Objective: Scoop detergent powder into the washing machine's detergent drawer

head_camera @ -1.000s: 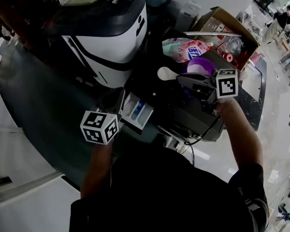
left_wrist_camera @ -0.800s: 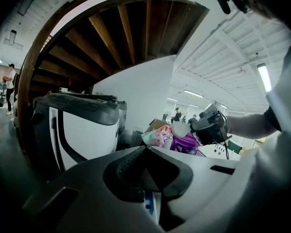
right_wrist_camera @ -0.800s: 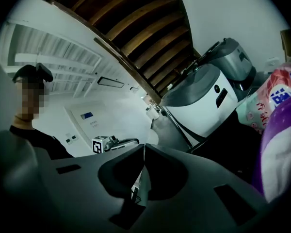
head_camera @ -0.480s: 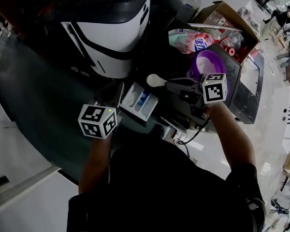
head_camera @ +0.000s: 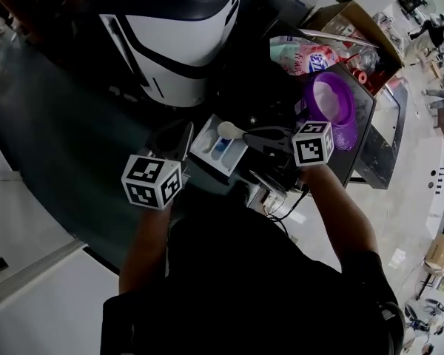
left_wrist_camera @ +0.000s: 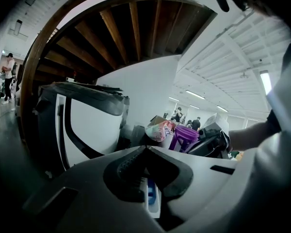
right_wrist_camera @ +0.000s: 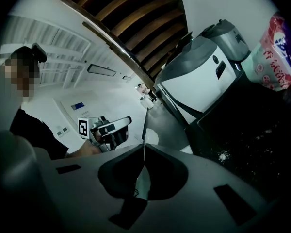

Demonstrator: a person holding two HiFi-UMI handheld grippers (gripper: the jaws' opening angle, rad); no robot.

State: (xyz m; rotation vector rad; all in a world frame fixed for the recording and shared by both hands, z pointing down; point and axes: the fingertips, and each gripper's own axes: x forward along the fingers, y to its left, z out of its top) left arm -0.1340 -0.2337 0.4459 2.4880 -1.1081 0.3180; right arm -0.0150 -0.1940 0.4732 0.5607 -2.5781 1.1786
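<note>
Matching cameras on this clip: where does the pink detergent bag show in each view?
Head view: pink detergent bag at upper right, just above the purple tub.
Left gripper view: centre, small, left of the purple tub.
Right gripper view: at the upper right edge.
Shared landmark: the white washing machine, left of the bag in all three.

Left gripper (left_wrist_camera: 145, 148): jaws pressed together, nothing between them.
Right gripper (right_wrist_camera: 142, 152): jaws closed on thin handle of scoop (head_camera: 228, 129).
Left forearm (head_camera: 144, 242): stretched forward.
Right forearm (head_camera: 339, 207): angled forward-left.
</note>
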